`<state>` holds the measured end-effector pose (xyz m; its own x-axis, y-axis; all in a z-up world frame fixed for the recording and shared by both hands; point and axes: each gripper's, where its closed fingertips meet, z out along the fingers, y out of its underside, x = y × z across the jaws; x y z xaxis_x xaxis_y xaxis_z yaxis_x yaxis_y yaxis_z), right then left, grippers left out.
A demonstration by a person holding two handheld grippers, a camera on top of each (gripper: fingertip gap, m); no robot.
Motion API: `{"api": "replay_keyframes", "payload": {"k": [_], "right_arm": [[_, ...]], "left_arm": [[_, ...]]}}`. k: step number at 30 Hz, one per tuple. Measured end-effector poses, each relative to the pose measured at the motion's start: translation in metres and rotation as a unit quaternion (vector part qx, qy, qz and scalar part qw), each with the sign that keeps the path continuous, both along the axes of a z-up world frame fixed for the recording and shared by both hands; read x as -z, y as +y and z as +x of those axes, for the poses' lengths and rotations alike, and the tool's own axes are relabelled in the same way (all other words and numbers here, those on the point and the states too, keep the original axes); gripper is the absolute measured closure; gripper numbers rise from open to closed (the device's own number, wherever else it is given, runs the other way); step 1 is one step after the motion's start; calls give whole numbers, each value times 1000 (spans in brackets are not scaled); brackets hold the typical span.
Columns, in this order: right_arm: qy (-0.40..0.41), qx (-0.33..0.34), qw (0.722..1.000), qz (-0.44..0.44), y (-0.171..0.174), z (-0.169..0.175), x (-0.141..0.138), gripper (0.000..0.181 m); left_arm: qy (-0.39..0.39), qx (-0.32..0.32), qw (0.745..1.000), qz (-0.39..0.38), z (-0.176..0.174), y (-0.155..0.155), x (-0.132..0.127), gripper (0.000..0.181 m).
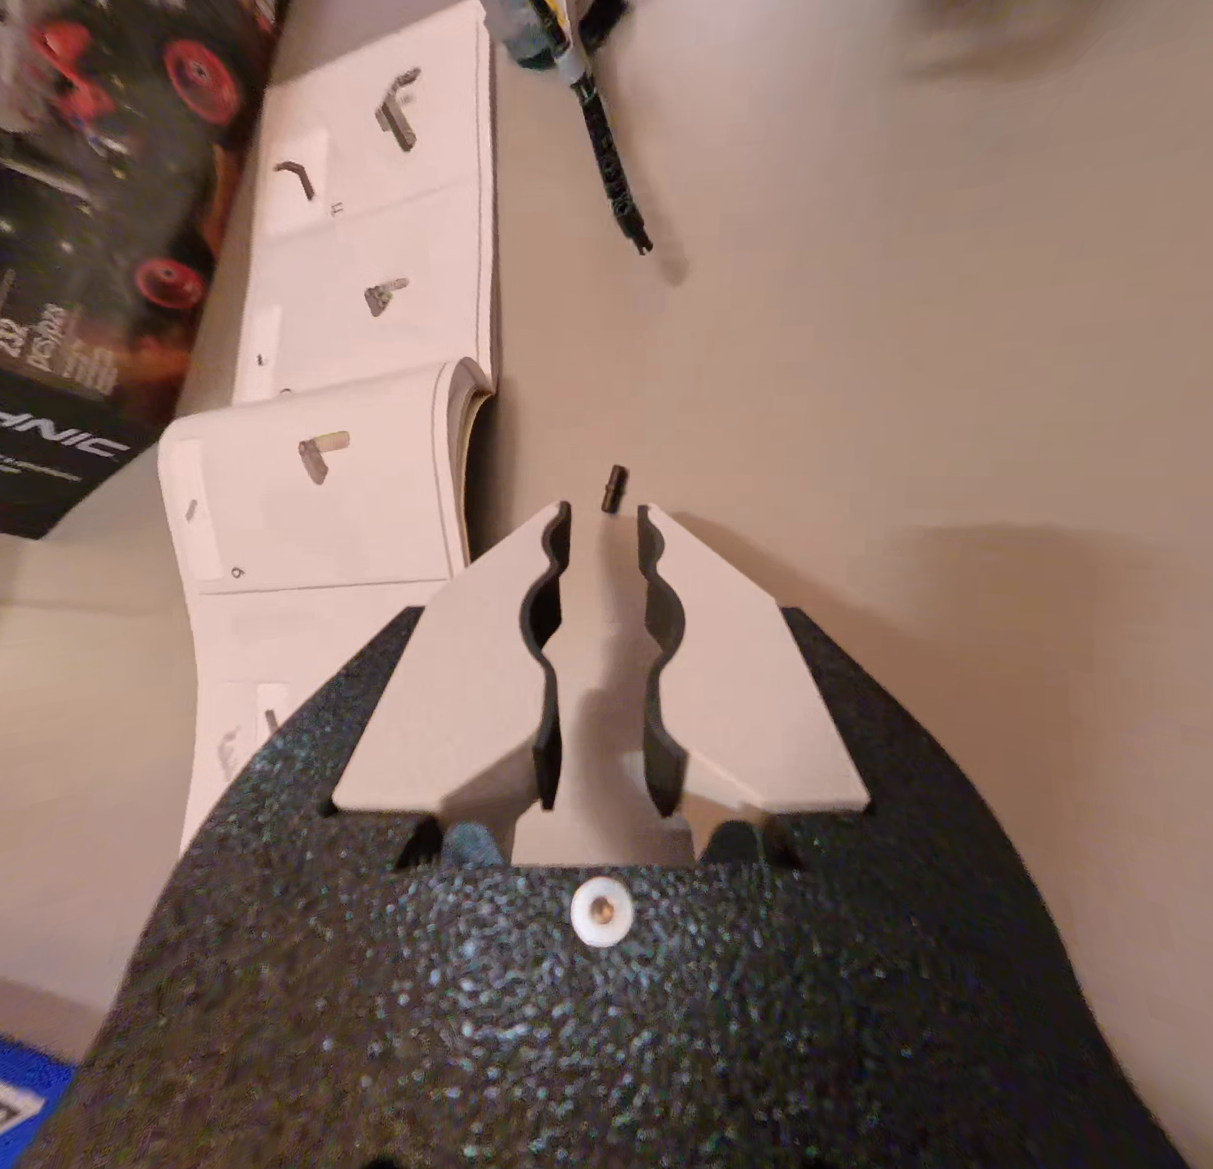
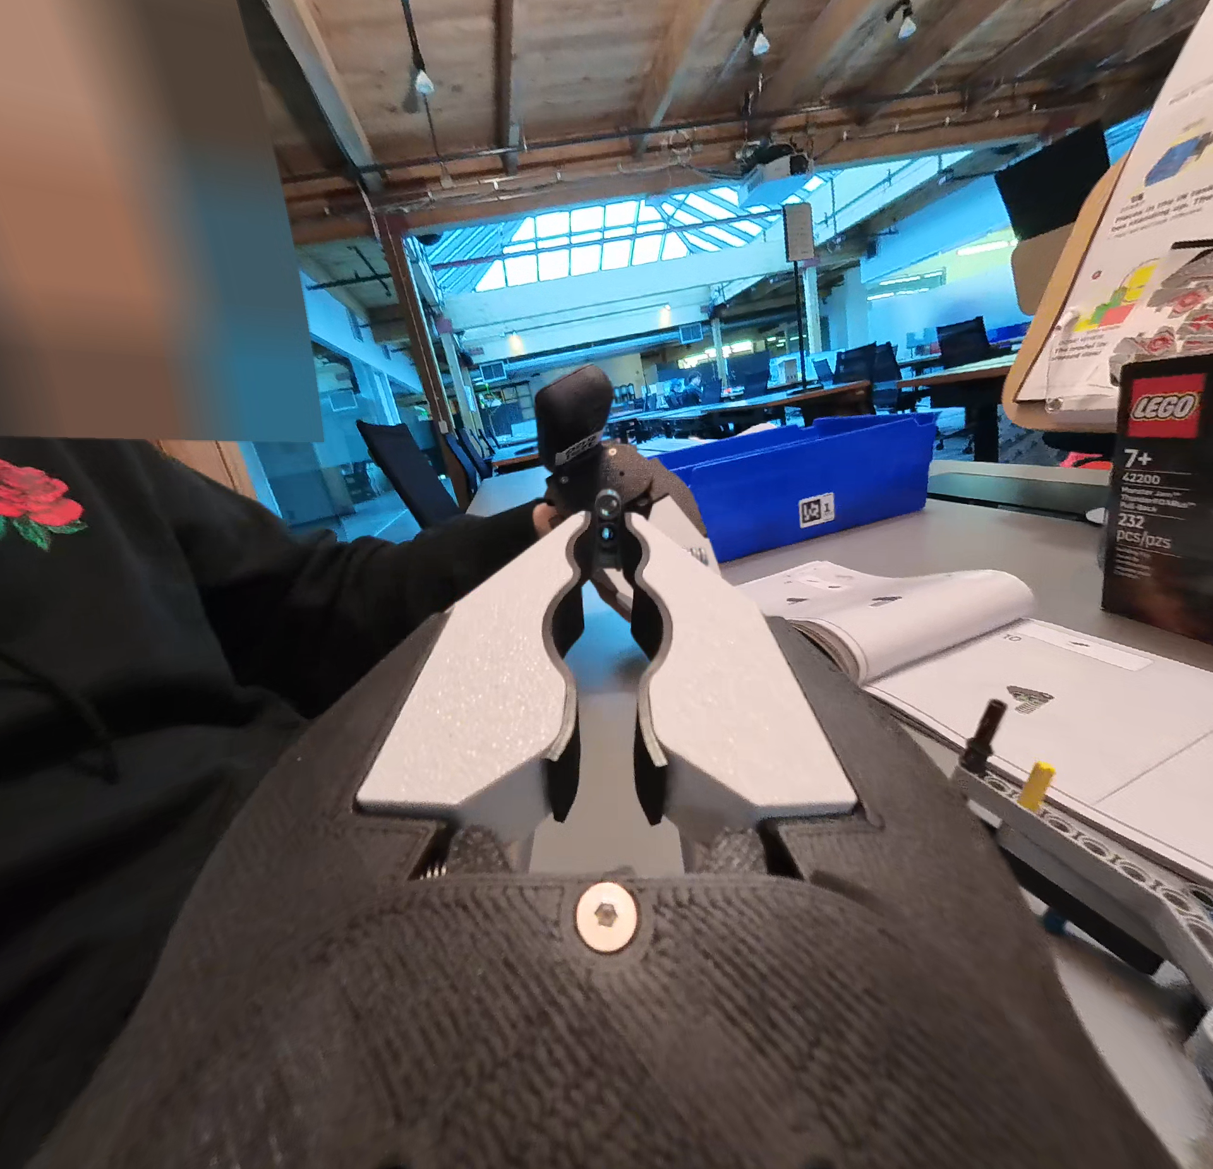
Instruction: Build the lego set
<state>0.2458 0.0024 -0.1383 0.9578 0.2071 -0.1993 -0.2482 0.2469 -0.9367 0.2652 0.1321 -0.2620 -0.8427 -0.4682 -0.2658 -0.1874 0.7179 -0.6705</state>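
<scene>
A: Start w/ the lego. One small black pin (image 1: 614, 489) lies loose on the desk (image 1: 919, 416), just ahead of the left gripper (image 1: 604, 514), roughly in line w/ the gap between its fingers (image 1: 486, 645), not touching either.

B: And those fingers?

A: Parted a little, narrow gap, nothing held.

B: Any built bits?

A: One part-built assembly (image 1: 558, 15) at the far end of the desk in the left wrist view, grey w/ blue and yellow, a long black beam (image 1: 607, 153) sticking out toward the camera. Blurry, can't count its pieces.

B: Right side?

A: Right gripper (image 2: 607, 534) is up off the desk, pointing level across the room. Its fingers (image 2: 486, 678) stand slightly apart, nothing between them; what shows thru the gap is the other gripper farther off. Low right, one grey holed beam (image 2: 1076, 836) w/ two pegs standing up: one black (image 2: 984, 731), one yellow (image 2: 1037, 784).

B: Around that?

A: One instruction booklet (image 1: 367, 232) lying open just left of the pin. One dark lego box (image 1: 111, 206) beside the booklet. One blue bin (image 2: 807, 481) further back. A person's black sleeve (image 2: 295, 580) reaches from the left; hoodie has a red rose print (image 2: 36, 491).
</scene>
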Motion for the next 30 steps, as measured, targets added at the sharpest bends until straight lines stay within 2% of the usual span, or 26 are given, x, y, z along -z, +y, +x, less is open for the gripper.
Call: {"api": "replay_keyframes", "payload": {"k": [5,13,20,25,30], "right_arm": [[2,-15,1000,-12,10,4,5,177],[13,-35,999,17,2,-1,0,176],[24,-59,998,27,3,-6,-2,177],[32,-70,997,29,3,-10,-2,177],[34,-75,996,28,8,-15,-2,177]], "left_arm": [[50,19,998,-34,8,-8,3,164],[80,13,995,-59,10,-7,18,164],[76,13,994,-78,7,-5,19,164],[74,21,994,-75,7,-9,19,178],[24,21,998,-47,10,-11,19,179]]}}
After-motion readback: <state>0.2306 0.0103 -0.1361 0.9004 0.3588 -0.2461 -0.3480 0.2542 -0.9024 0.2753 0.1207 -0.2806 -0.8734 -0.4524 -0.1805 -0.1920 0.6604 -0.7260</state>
